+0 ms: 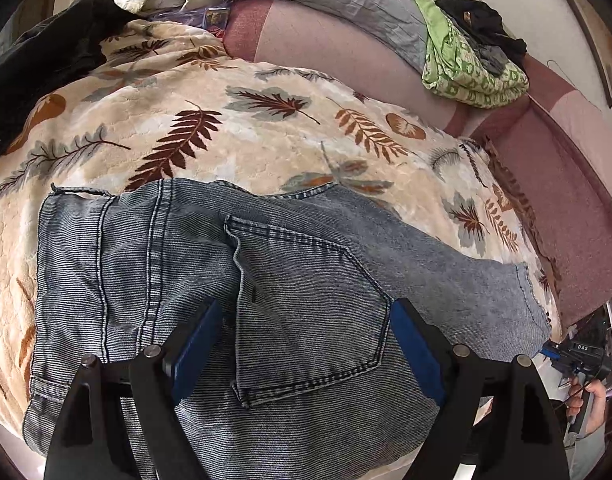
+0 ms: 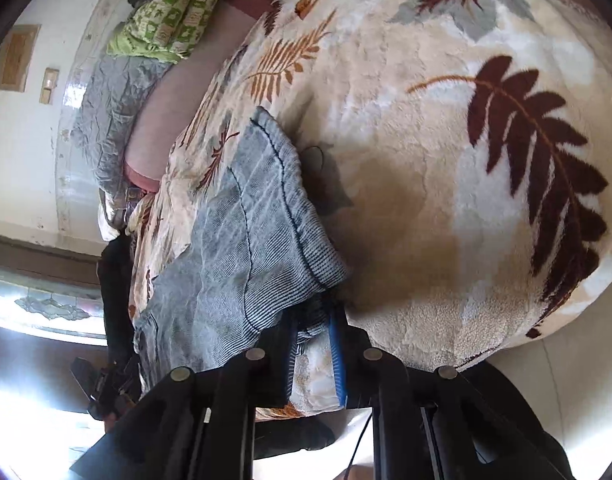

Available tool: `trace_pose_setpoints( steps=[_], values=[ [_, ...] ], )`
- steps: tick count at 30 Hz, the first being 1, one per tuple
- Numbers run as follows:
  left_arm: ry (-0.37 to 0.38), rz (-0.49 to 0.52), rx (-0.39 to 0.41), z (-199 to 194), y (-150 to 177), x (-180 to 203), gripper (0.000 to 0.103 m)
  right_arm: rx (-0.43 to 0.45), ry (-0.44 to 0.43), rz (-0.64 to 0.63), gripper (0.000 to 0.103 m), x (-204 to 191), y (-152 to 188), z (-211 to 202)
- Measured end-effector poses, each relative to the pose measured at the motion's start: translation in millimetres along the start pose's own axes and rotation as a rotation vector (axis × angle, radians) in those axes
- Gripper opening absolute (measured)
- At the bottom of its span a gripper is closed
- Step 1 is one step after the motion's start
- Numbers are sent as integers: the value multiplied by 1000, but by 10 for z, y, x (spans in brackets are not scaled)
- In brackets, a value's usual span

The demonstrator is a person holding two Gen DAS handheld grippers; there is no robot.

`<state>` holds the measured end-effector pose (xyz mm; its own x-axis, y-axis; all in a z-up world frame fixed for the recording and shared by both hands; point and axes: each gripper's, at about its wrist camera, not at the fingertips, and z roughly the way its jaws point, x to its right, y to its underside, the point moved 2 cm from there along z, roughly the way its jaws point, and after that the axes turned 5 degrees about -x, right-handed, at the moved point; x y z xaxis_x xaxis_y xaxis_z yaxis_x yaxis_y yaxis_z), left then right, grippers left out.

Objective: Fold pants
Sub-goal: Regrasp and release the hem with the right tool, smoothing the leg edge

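The pants (image 1: 209, 280), washed blue denim with fine ribbing, were laid flat on the leaf-print blanket (image 1: 265, 128) directly ahead of the left tongs (image 1: 306, 348). A back pocket (image 1: 306, 312) with double stitching was seen between the two blue pads, and a raw frayed hem was spread out to the right of them. The left tongs were held wide apart above the denim, with nothing gripped.

The right tongs (image 2: 316, 356) were drawn nearly together, and a bunched fold of the pants (image 2: 241, 240) was pinched between the blue pads, close over the blanket (image 2: 446, 160). From there the denim was trailed away ahead and to the left, its dark seam lines curved across the cloth. A green patterned cloth (image 2: 173, 12) was seen far ahead at the left.
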<state>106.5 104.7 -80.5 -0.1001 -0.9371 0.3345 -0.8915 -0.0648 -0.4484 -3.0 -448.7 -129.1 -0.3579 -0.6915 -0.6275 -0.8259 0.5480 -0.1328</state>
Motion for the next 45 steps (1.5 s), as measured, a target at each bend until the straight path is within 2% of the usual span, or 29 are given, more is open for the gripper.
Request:
trace_pose_setpoints(
  steps=[3, 5, 7, 9, 10, 12, 15, 17, 19, 21, 23, 24, 26, 28, 31, 33, 35, 36, 39, 40, 41, 42, 43, 45],
  values=[
    [-12, -3, -14, 52, 3, -13, 86, 85, 62, -37, 12, -73, -88, -215],
    [-16, 1, -17, 71, 3, -10, 86, 130, 106, -112, 11, -233, -128, -347],
    [-29, 17, -23, 116, 8, -5, 86, 128, 195, -188, 11, -349, -156, -284],
    [-33, 29, -40, 187, 28, -16, 86, 80, 289, -203, 11, -211, -186, -39],
    [-32, 38, -47, 216, 38, -29, 86, 49, 278, -177, 12, -102, -183, 66],
    [-32, 69, -51, 227, 66, -33, 86, 62, 247, -153, 12, -64, -193, -15],
    [-37, 102, -54, 196, 61, -12, 86, 42, 283, -191, 12, -76, -153, -17],
    [-18, 84, -48, 166, 47, -40, 86, 46, 197, -122, 16, 39, -182, -54],
    [-1, 69, -51, 168, 44, -72, 86, 44, 42, 38, 23, 266, -208, -134],
    [7, 72, -46, 161, 53, -74, 86, 60, -62, 178, 39, 442, -157, -244],
    [8, 79, -43, 167, 64, -69, 86, 85, -141, 250, 73, 507, -75, -340],
    [8, 80, -42, 168, 68, -68, 86, 97, -177, 260, 77, 496, -44, -368],
    [10, 79, -39, 167, 71, -69, 86, 112, -217, 271, 79, 481, -16, -396],
    [19, 73, -38, 159, 66, -78, 86, 115, -210, 313, 81, 522, 7, -380],
    [39, 59, -38, 146, 66, -110, 86, 70, -264, 357, 81, 502, 29, -202],
    [44, 57, -38, 142, 68, -115, 86, 75, -292, 331, 81, 345, 25, -148],
    [41, 62, -40, 147, 70, -111, 86, 62, -252, 286, 81, 195, 10, -89],
    [40, 62, -40, 148, 69, -109, 86, 42, -217, 322, 81, 205, 19, -27],
    [44, 55, -35, 151, 72, -112, 86, 50, -218, 395, 81, 239, 23, 80],
    [43, 55, -33, 152, 73, -112, 86, 65, -224, 397, 81, 214, 9, 69],
    [42, 57, -32, 154, 75, -110, 86, 89, -230, 377, 66, 171, -12, 50],
    [40, 60, -31, 156, 79, -108, 86, 88, -194, 336, 44, 105, -48, 50],
    [39, 63, -31, 156, 82, -107, 86, 84, -172, 300, 19, 35, -84, 61],
    [42, 64, -30, 150, 85, -108, 86, 103, -99, 245, 13, -84, -144, 8]
  ],
)
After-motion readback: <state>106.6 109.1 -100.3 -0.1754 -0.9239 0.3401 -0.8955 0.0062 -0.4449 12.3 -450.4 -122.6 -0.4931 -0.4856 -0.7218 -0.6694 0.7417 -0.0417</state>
